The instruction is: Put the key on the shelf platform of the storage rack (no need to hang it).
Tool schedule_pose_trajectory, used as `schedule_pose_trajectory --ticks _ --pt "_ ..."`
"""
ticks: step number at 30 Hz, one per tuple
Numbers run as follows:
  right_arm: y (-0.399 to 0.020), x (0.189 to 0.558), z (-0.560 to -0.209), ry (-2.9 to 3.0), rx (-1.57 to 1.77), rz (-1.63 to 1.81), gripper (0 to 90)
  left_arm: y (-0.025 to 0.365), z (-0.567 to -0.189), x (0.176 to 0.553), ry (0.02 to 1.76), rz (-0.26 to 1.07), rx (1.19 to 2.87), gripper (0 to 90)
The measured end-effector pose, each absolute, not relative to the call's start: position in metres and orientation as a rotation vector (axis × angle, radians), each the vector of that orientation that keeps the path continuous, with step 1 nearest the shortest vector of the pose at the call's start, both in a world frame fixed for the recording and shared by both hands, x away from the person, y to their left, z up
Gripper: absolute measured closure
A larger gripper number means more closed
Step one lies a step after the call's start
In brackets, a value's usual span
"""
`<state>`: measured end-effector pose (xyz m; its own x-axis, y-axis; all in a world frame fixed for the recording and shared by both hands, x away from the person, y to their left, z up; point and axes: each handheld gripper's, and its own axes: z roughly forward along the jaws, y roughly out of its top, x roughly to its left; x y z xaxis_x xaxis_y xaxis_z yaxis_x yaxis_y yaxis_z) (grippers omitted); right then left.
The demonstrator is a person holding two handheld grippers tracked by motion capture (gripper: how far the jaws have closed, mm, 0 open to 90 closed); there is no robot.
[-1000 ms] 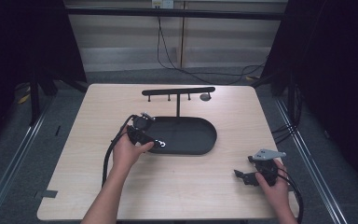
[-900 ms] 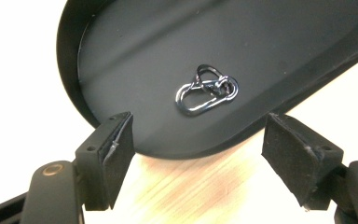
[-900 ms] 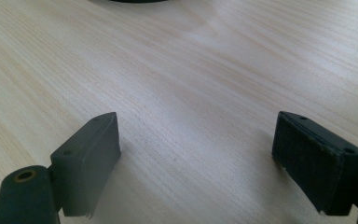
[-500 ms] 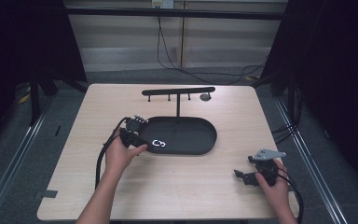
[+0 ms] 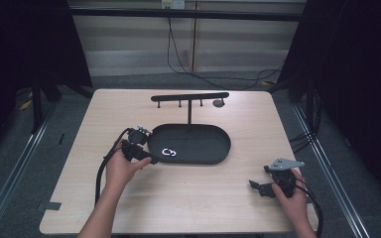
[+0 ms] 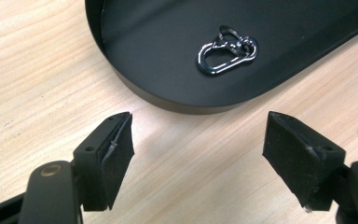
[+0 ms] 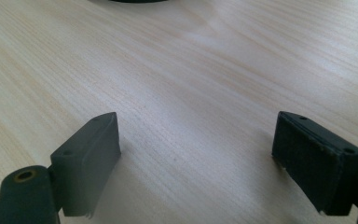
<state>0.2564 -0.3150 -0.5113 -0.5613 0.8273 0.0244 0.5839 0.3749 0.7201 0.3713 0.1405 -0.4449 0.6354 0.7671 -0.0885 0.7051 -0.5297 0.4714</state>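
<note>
the left gripper [image 6: 198,154] had its jaws spread apart with nothing between them, only bare wood of the table [image 6: 42,84] beneath. just beyond them lay the black oval tray [image 6: 135,46], and a silver clasp [image 6: 227,52] rested flat on its floor near the rounded end. in the high view the clasp [image 5: 168,152] sat in the tray's left part, the left gripper [image 5: 151,159] at that rim. the right gripper [image 7: 196,158] stood released too, empty over the table, well apart from the tray. behind the tray stood a black hook rack [image 5: 189,97].
</note>
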Motion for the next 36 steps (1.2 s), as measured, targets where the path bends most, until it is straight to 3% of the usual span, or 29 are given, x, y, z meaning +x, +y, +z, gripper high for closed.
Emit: schedule_pose_trajectory --ticks 36 --pt "-0.315 0.256 -0.511 2.300 1.232 0.995 14.5 0.179 -0.459 0.341 1.174 0.195 2.381 23.5"
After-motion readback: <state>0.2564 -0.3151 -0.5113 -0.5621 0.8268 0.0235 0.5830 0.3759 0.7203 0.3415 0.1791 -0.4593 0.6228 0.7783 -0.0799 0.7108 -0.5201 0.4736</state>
